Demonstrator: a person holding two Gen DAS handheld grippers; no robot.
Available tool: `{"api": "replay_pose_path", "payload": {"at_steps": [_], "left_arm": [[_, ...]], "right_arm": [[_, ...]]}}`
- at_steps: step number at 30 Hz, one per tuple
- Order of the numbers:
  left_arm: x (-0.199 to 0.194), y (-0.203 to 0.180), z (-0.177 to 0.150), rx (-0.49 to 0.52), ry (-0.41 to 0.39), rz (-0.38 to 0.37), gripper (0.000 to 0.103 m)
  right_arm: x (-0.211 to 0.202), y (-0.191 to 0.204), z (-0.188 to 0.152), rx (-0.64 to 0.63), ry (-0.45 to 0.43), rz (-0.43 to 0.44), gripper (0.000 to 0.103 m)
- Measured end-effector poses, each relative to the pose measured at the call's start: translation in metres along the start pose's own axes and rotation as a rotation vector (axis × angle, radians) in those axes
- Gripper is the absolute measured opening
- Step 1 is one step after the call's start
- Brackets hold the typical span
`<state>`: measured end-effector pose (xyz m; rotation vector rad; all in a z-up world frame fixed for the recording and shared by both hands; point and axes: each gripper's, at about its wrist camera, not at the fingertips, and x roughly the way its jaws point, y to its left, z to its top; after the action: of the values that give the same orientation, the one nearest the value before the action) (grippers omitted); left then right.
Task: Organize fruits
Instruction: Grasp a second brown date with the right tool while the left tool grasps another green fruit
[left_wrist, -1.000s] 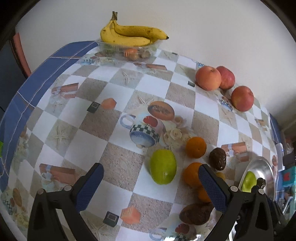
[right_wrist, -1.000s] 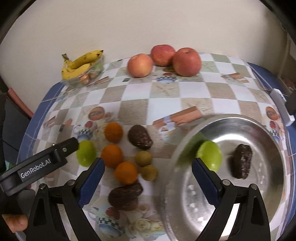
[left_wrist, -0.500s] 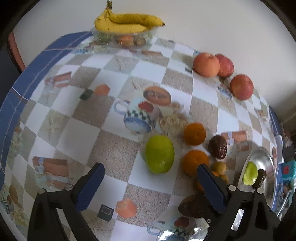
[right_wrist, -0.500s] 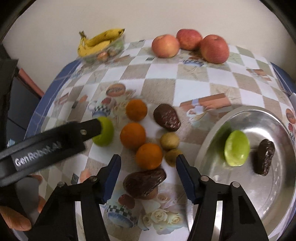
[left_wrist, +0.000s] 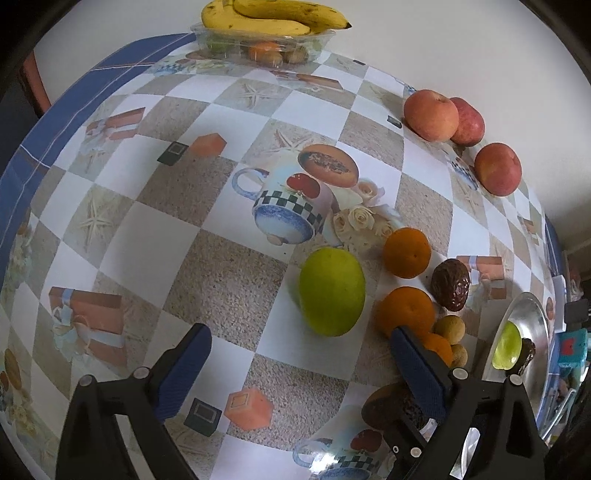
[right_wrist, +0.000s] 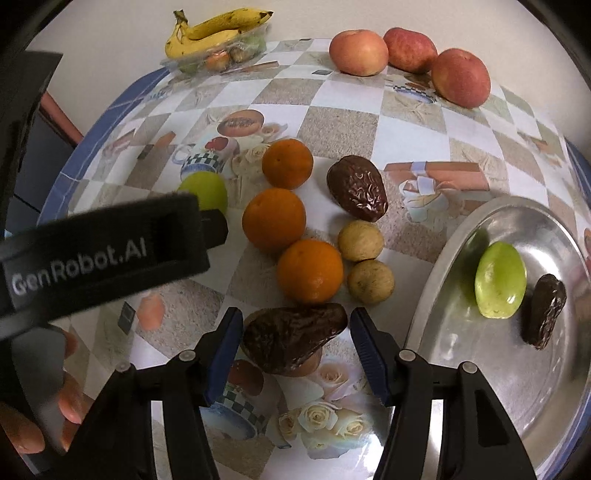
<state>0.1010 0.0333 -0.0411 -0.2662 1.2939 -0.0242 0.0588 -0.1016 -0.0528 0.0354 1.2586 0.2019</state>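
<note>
beside the steel tray (right_wrist: 443, 258), the right gripper (right_wrist: 293, 347) brackets a dark date-like fruit (right_wrist: 291, 336), jaws closing with gaps left at both pads, its long axis lying across them. left gripper (left_wrist: 295, 369) hangs wide open and empty, a green fruit (left_wrist: 331, 291) just ahead of its fingers. tray holds one green fruit (right_wrist: 500, 280) and one dark one (right_wrist: 546, 311).

A plain pale wall (left_wrist: 424, 40) stands just behind the surface (left_wrist: 221, 280). The surface wears a blue-edged checkered cloth (right_wrist: 343, 122).
</note>
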Motion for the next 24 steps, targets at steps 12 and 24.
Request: {"api": "replay_pose_path", "payload": {"at_steps": [12,24], "left_arm": [[-0.004,0.009,0.014,-0.06,-0.042,-0.063,0.079],[0.016,0.005,0.022,-0.083,-0.027,-0.14,0.047]], "right_arm": [[-0.027,-0.006,0.002,0.025,-0.059,0.023,0.057],[-0.044,-0.033,0.004,0.135,-0.112,0.02,0.057]]}}
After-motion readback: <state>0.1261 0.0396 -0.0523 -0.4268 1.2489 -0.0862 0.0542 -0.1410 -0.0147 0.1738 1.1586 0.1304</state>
